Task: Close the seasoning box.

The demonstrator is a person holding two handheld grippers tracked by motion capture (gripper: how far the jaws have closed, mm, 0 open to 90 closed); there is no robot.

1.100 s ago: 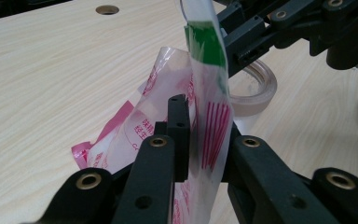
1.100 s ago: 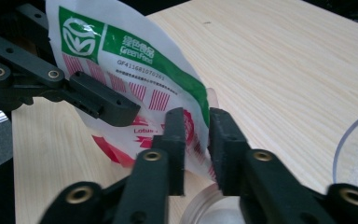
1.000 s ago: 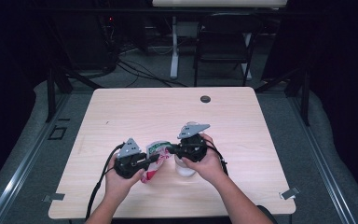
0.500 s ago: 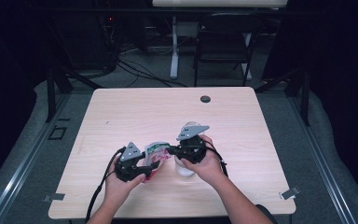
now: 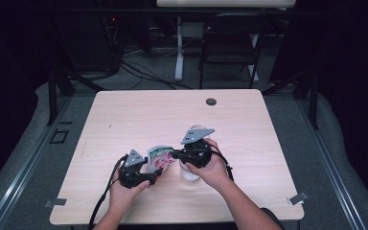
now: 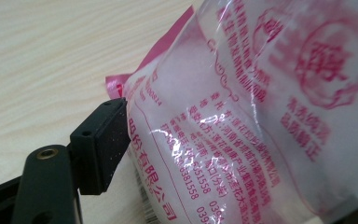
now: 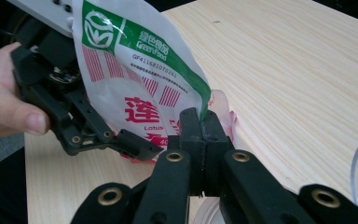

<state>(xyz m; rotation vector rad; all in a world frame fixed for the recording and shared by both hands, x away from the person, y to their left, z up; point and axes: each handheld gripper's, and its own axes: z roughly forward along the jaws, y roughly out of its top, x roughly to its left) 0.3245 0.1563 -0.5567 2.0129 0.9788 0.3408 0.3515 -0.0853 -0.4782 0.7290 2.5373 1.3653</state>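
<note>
Bag (image 5: 159, 156): a plastic pouch with red and green print, held up between the two grippers over the table (image 5: 124, 120), near its front edge.
Right gripper (image 7: 201, 125): jaws pressed together on the bag's green-edged corner; the film rises from between the fingertips (no gap shows between them).
Left gripper (image 6: 103, 140): one pad lies flat against the bag's side, just below its pink seam; the other pad is hidden behind the film, so the bag sits between the fingers, pinched.
Cup (image 5: 189, 171): clear, just under the right hand (image 5: 214, 168), beside the bag.
Left hand (image 5: 124, 189): wrapped round its gripper, below the bag.
</note>
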